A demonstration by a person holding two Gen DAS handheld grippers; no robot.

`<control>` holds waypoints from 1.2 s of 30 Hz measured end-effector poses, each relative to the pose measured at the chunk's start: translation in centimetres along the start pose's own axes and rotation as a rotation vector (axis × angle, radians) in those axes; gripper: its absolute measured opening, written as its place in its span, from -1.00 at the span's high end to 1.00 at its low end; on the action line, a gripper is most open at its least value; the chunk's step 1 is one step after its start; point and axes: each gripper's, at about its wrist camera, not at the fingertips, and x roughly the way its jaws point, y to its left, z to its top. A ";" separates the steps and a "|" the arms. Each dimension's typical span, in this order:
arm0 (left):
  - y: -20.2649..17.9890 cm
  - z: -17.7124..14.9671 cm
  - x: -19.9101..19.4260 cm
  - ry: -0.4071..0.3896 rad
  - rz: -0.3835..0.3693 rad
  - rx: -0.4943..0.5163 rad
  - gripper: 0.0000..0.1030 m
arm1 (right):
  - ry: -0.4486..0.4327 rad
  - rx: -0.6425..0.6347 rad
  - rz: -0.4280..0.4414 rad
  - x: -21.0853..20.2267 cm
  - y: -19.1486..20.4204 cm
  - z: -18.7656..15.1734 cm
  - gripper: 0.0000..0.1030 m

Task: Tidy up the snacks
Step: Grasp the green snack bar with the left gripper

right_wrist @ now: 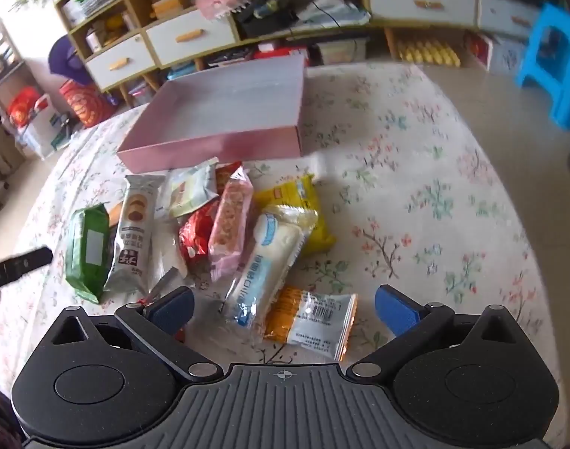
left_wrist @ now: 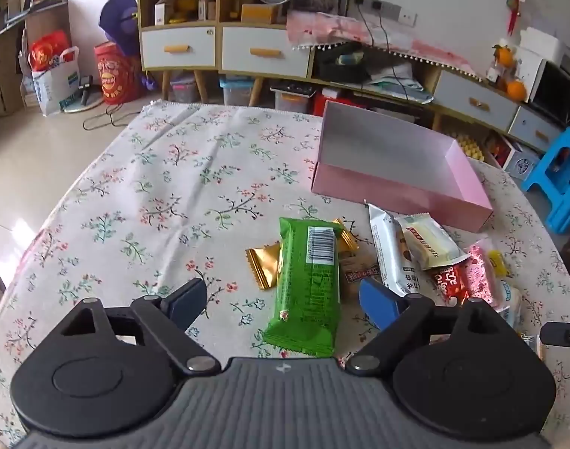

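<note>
Two grippers hover over the floral cloth (left_wrist: 165, 172), and both of your jaw pairs stand wide apart with nothing held.

Between the fingers of your left gripper (left_wrist: 285, 303) lies the green pack (left_wrist: 309, 288), lengthwise, barcode up, its near end closest to you. It touches neither pad. Just beyond it, tucked under its far half, are gold wrappers (left_wrist: 264, 265), one showing on either side. Right by your right-hand pad lies a small brown packet (left_wrist: 356, 271), and just past that pad sits the white cookie pack (left_wrist: 391, 254) with a cream bar (left_wrist: 430, 245) leaning on it. Further right the red pack (left_wrist: 447, 280) and pink pack (left_wrist: 479, 275) crowd together. Beyond the whole heap, ahead and to the right, the pink box (left_wrist: 393, 187) stands open with nothing in it.

Between the fingers of your right gripper (right_wrist: 283, 308) lies the orange-and-white pack (right_wrist: 314, 318), nearer the middle than either pad. Overlapping its left edge, the long white-blue pack (right_wrist: 264, 258) runs away from you. A silvery wrapper end pokes up right at your left-hand pad. Beyond, the yellow pack (right_wrist: 307, 205) lies under the white-blue one, and left of it come the pink, red, cookie and green packs in a tight row; any straight reach forward goes over them. The box sits just past the pile, its near wall almost touching the farthest packs. At far left a black finger of your other gripper shows.
</note>
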 end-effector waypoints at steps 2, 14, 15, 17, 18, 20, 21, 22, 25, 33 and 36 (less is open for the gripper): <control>0.0 -0.3 0.5 0.009 0.008 -0.007 -0.69 | 0.033 0.030 -0.014 0.5 -0.6 0.1 -1.00; -0.3 0.1 3.2 0.095 -0.008 -0.054 -0.14 | 0.137 0.271 0.062 3.3 -3.6 -1.3 -0.29; -0.4 0.0 3.6 0.099 -0.014 -0.058 -0.14 | 0.148 0.287 0.067 3.5 -3.7 -1.5 -0.17; -0.9 0.1 4.5 0.105 -0.016 -0.054 -0.34 | 0.134 0.290 0.057 3.5 -3.8 -1.5 -0.10; -1.3 0.0 5.1 0.115 -0.022 -0.042 -0.40 | 0.111 0.274 0.038 3.3 -3.9 -1.5 -0.04; -1.8 -0.4 6.4 0.153 -0.013 -0.029 -0.34 | 0.101 0.257 0.037 3.4 -3.6 -1.4 0.07; -1.9 -0.8 7.1 0.185 -0.003 -0.027 -0.25 | 0.094 0.253 0.038 3.4 -3.5 -1.4 0.17; -1.8 -1.0 7.3 0.193 -0.002 -0.031 -0.14 | 0.083 0.246 0.042 3.4 -3.4 -1.4 0.45; -1.3 -0.9 5.7 0.165 0.004 -0.054 0.18 | 0.065 0.278 0.108 2.8 -3.8 -1.3 0.68; 0.7 -1.1 1.7 0.088 -0.072 -0.094 0.20 | -0.062 0.225 0.122 -0.2 -3.6 -0.3 0.94; 1.1 -0.6 0.6 0.040 -0.072 -0.091 0.20 | -0.122 0.195 0.114 -1.3 -3.4 -0.1 0.95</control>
